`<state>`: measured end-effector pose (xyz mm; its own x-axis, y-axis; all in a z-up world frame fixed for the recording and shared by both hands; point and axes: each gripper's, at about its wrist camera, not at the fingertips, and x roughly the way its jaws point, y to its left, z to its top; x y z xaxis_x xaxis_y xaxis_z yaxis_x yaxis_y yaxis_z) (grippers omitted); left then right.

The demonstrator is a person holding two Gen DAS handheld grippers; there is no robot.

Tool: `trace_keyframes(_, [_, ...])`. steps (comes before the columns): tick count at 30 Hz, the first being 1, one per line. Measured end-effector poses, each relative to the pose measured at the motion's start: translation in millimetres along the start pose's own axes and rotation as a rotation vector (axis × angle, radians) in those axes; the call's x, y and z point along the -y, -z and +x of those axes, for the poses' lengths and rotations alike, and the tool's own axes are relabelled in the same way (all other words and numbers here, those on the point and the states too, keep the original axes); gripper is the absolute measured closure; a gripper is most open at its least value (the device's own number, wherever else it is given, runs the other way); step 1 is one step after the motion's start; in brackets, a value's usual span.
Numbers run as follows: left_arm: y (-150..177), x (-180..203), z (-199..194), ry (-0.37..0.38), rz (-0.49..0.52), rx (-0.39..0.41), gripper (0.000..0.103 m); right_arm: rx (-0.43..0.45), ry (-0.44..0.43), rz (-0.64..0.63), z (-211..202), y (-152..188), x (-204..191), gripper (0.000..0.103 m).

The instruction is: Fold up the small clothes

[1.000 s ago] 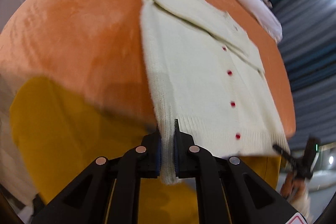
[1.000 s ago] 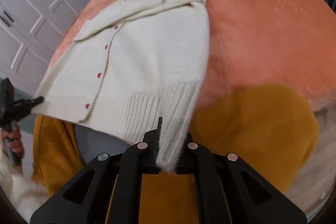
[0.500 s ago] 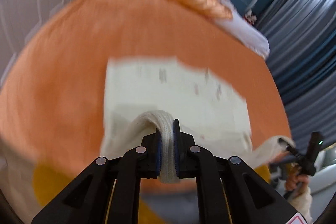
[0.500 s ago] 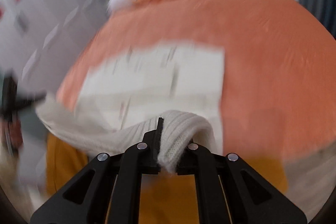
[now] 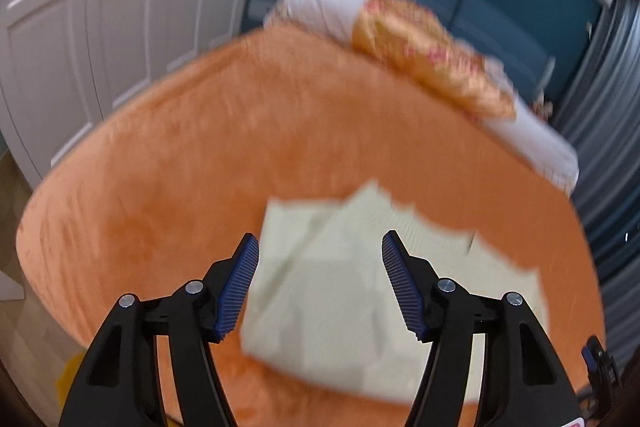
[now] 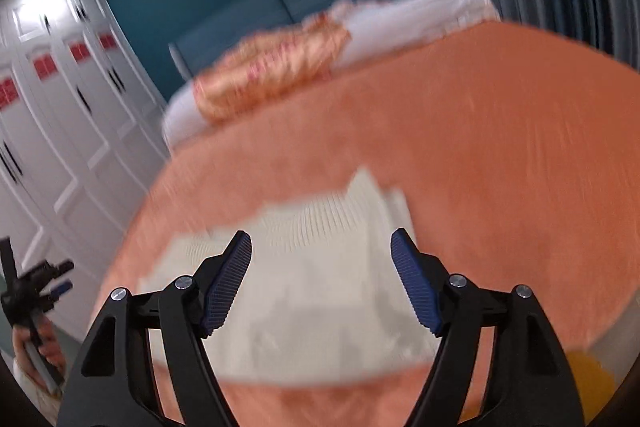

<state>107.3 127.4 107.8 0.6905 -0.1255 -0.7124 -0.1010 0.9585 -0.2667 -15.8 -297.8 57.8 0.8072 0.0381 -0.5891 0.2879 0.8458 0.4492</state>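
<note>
A cream knitted cardigan [image 5: 344, 291] lies folded over on the orange bedspread [image 5: 240, 131], blurred by motion in both views. My left gripper [image 5: 320, 247] hovers above its left part, jaws opening wide, with nothing pressed between the blue pads [image 5: 240, 283]. In the right wrist view the same cardigan [image 6: 320, 287] lies on the bedspread [image 6: 500, 131]. My right gripper [image 6: 322, 241] hangs over its right part, jaws also opening, pads [image 6: 416, 287] clear of the cloth. The left gripper [image 6: 36, 287] and the hand that holds it show at that view's left edge.
Orange patterned pillows [image 5: 432, 55] and a white pillow [image 5: 540, 143] lie at the bed's head against a teal headboard [image 5: 480, 3]. White wardrobe doors [image 6: 60, 131] stand on the left, grey curtains [image 5: 612, 107] on the right. Yellow cloth [image 6: 588, 375] shows below the bed's near edge.
Both grippers carried the cardigan's hem up and over toward the collar, then opened and let it go. The cardigan now lies folded in half. Both cameras have tilted up.
</note>
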Motion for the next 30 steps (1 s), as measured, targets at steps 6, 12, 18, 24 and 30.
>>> trace_keyframes(6, [34.0, -12.0, 62.7, -0.021, 0.013, -0.183, 0.041, -0.102, 0.106, 0.070, 25.1, 18.7, 41.4, 0.034])
trace_keyframes(12, [34.5, -23.1, 107.7, 0.050, -0.012, -0.298, 0.075, -0.157, 0.139, 0.048, 46.2, 12.9, 48.0, 0.034])
trace_keyframes(18, [33.8, -33.1, 78.2, 0.071, -0.028, -0.266, 0.096, -0.259, 0.152, -0.081, 78.1, 13.6, 21.0, 0.096])
trace_keyframes(24, [46.1, -48.3, 32.5, 0.107, -0.036, -0.257, 0.097, -0.197, -0.058, -0.085, 26.8, 2.3, 5.7, 0.097])
trace_keyframes(30, [81.1, -58.3, 68.4, -0.021, -0.051, -0.355, 0.093, -0.356, 0.084, -0.061, 76.1, 36.5, 44.3, 0.096])
